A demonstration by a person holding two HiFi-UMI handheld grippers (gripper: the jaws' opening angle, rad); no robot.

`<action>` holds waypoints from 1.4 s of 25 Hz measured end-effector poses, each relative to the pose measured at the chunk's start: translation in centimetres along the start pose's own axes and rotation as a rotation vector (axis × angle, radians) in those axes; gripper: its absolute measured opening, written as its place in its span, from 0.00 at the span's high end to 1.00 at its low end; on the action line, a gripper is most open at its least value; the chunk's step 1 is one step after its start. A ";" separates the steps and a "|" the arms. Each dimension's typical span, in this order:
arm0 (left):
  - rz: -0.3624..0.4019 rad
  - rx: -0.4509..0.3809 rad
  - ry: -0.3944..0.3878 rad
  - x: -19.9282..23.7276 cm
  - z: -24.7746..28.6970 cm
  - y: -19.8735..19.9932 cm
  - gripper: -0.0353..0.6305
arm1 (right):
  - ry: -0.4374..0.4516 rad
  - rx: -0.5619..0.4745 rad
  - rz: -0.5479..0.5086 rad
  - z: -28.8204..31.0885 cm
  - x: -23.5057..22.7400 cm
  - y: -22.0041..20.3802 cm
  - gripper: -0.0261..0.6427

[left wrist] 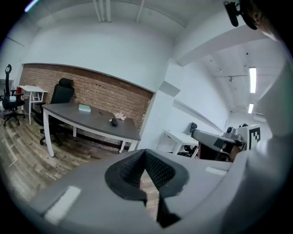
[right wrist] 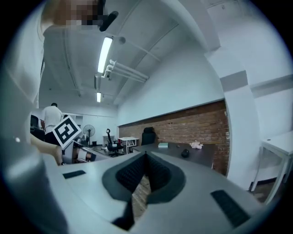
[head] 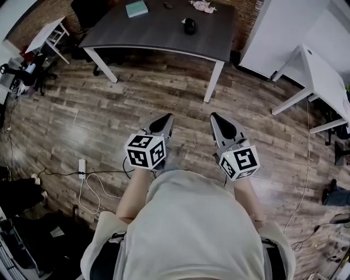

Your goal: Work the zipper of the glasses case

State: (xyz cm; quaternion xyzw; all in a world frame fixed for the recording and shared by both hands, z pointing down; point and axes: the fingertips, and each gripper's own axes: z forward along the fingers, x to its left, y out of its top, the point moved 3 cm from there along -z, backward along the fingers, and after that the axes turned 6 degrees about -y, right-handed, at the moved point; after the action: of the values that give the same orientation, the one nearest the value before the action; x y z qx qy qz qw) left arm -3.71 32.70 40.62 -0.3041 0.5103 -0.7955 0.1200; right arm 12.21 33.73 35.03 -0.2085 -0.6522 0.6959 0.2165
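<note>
Left claw (head: 163,121) and right claw (head: 217,120) — both shut, empty.
The 2 hover over the wood floor (head: 98,126); the black glasses case (head: 189,25) lies on the grey worktop (head: 153,34), well apart.

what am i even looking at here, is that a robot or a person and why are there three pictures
There is no robot. A person stands on a wooden floor with a two-jaw gripper in each hand. The head view looks down from the person's head and shows the left gripper and the right gripper, each with a marker cube on it. The other two pictures come from cameras riding on the grippers, looking along their jaws. Both pairs of jaws are closed with nothing between them, so nothing is held. Ahead stands a dark grey table. On it lie a pale green flat box, a small black object that may be the glasses case, and a crumpled pinkish thing.
</note>
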 end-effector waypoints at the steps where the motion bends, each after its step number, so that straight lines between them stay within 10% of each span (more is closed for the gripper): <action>1: -0.001 -0.001 0.001 0.0 -0.1 0.0 0.93 | 0.000 0.006 -0.008 -0.1 0.1 -0.1 0.96; 6: -0.009 -0.017 0.003 -0.1 -0.8 -0.2 0.90 | 0.026 0.039 0.042 -0.5 0.4 -1.2 0.86; 14: -0.045 -0.002 -0.057 -0.2 -0.8 -0.8 0.57 | 0.093 0.089 0.114 0.6 0.9 -3.2 0.54; 35: -0.051 0.021 -0.067 16.8 15.9 11.6 0.56 | 0.018 0.082 0.112 24.1 -10.6 -0.1 0.53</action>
State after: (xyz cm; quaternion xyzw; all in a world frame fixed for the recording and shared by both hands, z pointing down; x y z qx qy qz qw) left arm -8.69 7.29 41.11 -0.3422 0.4895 -0.7931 0.1200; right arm 7.09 7.96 36.71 -0.2420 -0.6083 0.7312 0.1914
